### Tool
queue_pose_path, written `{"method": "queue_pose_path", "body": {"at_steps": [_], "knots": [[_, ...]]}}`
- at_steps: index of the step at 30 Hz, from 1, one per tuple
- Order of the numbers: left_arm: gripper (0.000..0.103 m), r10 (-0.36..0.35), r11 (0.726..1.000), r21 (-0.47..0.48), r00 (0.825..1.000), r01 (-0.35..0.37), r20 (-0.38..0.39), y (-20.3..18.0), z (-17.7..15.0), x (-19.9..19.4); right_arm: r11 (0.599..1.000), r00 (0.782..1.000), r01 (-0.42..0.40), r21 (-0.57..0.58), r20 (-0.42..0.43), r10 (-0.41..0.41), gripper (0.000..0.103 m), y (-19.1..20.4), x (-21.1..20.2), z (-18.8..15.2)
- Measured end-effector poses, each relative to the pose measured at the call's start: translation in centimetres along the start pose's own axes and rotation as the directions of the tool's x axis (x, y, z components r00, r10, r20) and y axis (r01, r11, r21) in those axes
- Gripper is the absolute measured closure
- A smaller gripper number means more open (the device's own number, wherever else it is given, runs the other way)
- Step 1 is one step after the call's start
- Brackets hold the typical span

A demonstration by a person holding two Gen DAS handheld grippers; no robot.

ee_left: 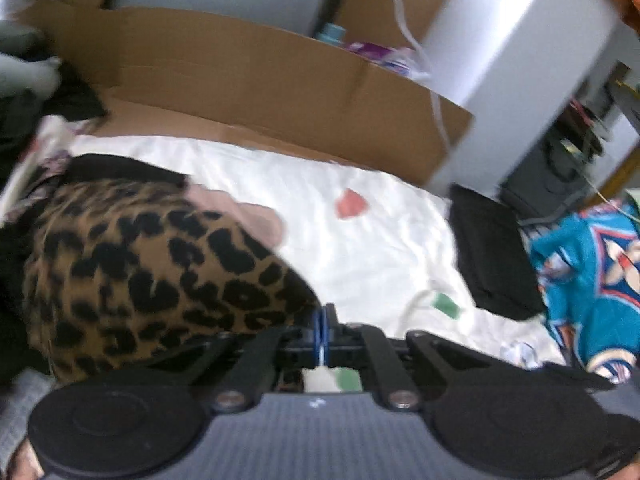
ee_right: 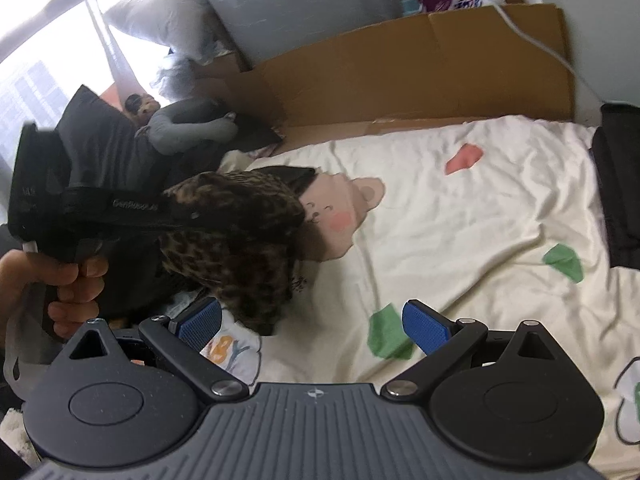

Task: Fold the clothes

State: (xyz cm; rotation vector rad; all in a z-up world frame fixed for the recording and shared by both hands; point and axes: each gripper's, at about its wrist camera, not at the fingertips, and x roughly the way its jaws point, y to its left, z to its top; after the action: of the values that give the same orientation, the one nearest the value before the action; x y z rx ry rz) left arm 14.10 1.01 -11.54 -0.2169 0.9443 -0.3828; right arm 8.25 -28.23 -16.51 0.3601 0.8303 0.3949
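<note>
Pressed together at lower centre, left gripper (ee_left: 323, 322) fingers beside leopard-print garment (ee_left: 160, 276) at left on the bed (ee_left: 360, 240); right gripper (ee_right: 312, 326) fingers spread wide, empty.

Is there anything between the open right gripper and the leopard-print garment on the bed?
Nothing visible blocks it. The right gripper stands open just short of the leopard-print garment, whose lower edge hangs by its left finger. The left gripper reaches the garment from the side.
</note>
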Motion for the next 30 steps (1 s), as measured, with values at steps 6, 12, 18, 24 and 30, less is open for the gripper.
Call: {"method": "queue_pose_path", "body": {"at_steps": [6,12,18,24,30], "knots": [[0.103,-0.098,0.991,0.094,0.995,0.098,-0.007,-3.7,0.1,-1.0,1.000,1.000,-0.011,-0.022,-0.018,0.011,0.003,0.7,0.1,-0.8],[0.098,-0.024,0.999,0.033,0.999,0.025,-0.043,-2.9,-0.3,-2.7,1.000,1.000,-0.016,-0.006,-0.005,0.016,0.003,0.5,-0.3,-1.0],[0.084,0.128,0.983,-0.125,0.991,-0.132,-0.043,3.8,-0.6,-5.3,1.000,0.999,-0.021,-0.014,-0.025,0.020,0.003,0.5,0.3,-1.4],[0.072,0.227,0.942,-0.244,0.973,-0.231,-0.046,8.9,-0.5,-6.9,0.999,0.998,-0.020,-0.031,-0.058,0.018,0.003,1.5,2.2,-1.6],[0.044,0.264,0.915,-0.301,0.963,-0.270,-0.063,12.1,-1.0,-7.7,0.997,0.997,-0.038,-0.067,-0.076,0.033,0.003,3.3,3.5,-1.3]]}}
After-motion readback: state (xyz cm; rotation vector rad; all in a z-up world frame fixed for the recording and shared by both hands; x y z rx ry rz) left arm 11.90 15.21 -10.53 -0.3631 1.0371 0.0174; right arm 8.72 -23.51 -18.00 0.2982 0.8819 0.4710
